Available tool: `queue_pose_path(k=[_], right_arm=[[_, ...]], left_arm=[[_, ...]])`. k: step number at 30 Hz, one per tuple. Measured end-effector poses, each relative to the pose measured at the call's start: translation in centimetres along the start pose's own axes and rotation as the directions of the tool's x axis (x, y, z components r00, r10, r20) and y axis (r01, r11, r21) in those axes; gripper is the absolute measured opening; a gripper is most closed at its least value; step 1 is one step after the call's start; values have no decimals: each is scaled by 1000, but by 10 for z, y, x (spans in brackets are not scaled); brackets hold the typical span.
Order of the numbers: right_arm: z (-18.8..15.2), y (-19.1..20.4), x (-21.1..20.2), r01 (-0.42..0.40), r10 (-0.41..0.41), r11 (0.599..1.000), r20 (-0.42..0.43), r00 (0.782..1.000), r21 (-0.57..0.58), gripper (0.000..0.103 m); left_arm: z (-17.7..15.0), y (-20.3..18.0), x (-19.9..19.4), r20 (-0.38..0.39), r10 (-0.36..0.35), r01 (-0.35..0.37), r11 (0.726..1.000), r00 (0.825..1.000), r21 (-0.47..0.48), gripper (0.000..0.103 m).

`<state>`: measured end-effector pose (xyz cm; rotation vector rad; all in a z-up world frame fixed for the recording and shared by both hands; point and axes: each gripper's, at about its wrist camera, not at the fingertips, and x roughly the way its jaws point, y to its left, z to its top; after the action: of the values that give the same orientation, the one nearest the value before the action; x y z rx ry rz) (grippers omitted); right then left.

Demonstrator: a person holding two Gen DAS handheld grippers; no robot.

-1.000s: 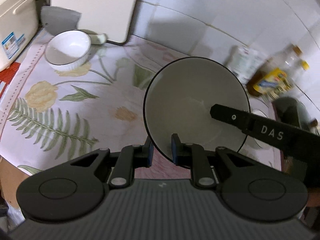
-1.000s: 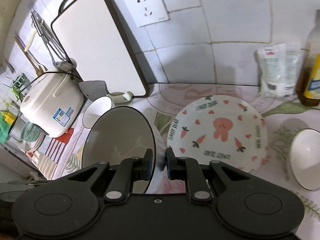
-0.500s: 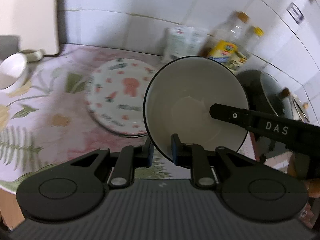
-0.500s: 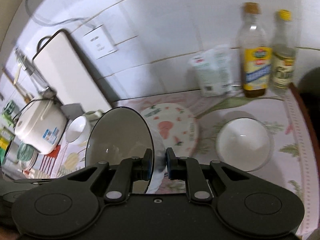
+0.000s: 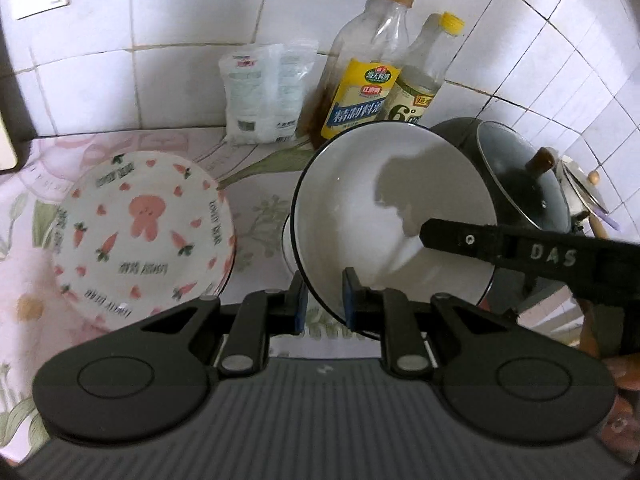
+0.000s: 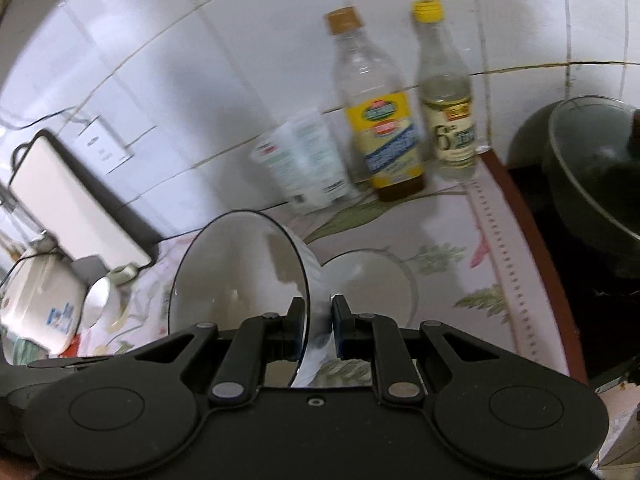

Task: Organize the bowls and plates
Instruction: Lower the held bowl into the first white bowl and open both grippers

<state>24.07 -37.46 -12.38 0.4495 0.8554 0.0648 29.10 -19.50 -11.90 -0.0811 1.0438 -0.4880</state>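
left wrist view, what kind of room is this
Most likely a home kitchen counter. White wall tiles back a flowered cloth holding condiment bottles, a lidded dark pot and a carrot-print plate. The right wrist view also shows what looks like a rice cooker.

Black hand-held gripper, blue pads, silver pivot screws

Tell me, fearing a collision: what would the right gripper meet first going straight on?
Probably the resting white ceramic bowl, just past the right gripper and its held black-rimmed bowl; depth unclear.
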Motion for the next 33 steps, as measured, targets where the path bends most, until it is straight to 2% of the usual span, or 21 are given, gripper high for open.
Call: queue_pose_path(k=[3,7,12,19,25,29,33], right_arm=[[4,-15,13,2,-2,999,-11,1000,34,19],[1,-22,31,33,-33,999,-26,999,26,19],[-3,-31,50,59,-57,998,-39,998,29,19],[-8,-37,64,69,-69,998,-58,996,3,19],[-9,-33,71,87,-91,994,-59,994,-61,21],[-8,-34,75,72,-76,996,-87,993,-54,25],[-12,-28,77,105,-114,986,-66,991,-127,25]], left_arm=[[3,0,21,-16,-13,13,1000,1000,-2,16],[2,-3,45,-34,26,-25,999,999,21,16],[0,5,70,-66,14,-15,1000,998,-14,16],[-2,-4,81,-65,80,-77,996,995,53,16],[0,-1,89,-78,95,-93,995,992,36,17],[0,1,92,-99,104,-102,994,990,34,16],[0,4,95,-118,95,-95,995,988,10,19]])
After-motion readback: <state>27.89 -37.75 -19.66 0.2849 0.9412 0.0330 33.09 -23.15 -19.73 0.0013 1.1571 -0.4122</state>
